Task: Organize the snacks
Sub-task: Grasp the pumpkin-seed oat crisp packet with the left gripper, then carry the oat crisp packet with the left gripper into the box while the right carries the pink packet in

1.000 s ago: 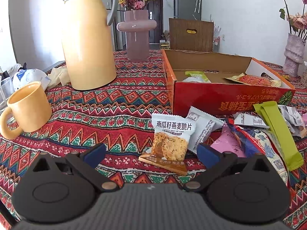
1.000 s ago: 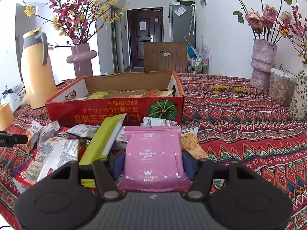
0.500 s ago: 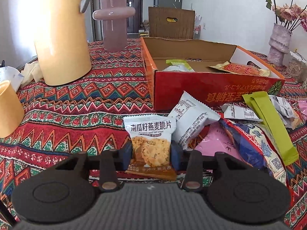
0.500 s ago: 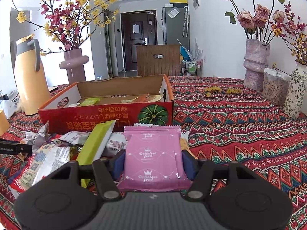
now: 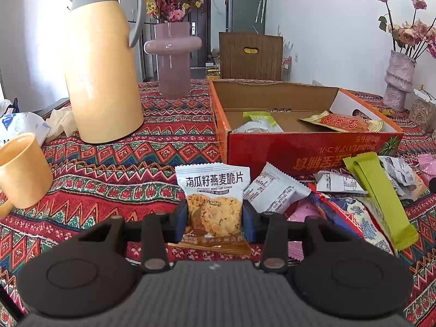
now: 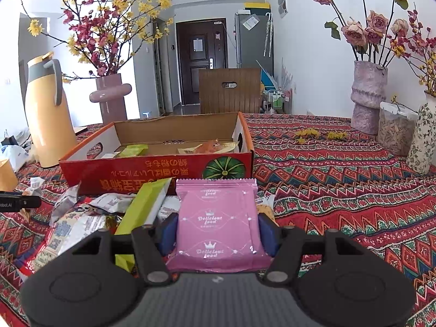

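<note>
The oat-crisp packet (image 5: 213,199) reads "南瓜籽燕麦脆片"; the pink packet (image 6: 218,223) reads "Delicious food".

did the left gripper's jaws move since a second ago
Yes. The left gripper has just closed its jaws inward onto the white oat crisp packet, which now sits higher against the red cardboard box behind it.

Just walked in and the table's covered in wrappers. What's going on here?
A person is sorting snacks with two handheld claws. The left claw is clamped on an oat crisp packet; the right claw grips a pink packet. The red box behind the pile already holds a few packets.
</note>
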### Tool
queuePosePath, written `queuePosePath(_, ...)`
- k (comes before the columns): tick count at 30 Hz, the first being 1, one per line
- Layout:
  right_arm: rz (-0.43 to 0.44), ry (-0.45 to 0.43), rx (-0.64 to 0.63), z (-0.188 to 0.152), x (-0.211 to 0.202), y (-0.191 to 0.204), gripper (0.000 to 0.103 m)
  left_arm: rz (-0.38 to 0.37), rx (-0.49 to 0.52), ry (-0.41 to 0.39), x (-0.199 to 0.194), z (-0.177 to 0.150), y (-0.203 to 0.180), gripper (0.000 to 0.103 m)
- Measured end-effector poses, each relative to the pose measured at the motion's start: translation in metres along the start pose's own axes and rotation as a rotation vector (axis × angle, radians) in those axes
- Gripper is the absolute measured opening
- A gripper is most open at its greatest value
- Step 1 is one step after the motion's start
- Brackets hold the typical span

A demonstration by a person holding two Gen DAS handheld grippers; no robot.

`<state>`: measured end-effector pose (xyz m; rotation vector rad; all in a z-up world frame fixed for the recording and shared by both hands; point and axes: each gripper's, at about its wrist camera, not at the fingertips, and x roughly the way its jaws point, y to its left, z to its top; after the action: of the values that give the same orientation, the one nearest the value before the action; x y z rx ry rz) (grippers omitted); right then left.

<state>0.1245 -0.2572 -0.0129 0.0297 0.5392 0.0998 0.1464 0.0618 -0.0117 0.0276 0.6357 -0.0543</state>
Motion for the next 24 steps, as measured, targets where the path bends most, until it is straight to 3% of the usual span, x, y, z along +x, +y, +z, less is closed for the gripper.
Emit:
queuePosePath(14,0.072,-0.084,-0.038,0.032,0.009,0.02,0.061,-0.028,0.01,-0.111,-0.014,0.039,-0.025,0.041)
queuePosePath(24,0.108,-0.129,-0.057,0.059,0.027,0.032,0.061,-0.052,0.035,-0.152,-0.003,0.064,-0.046,0.041)
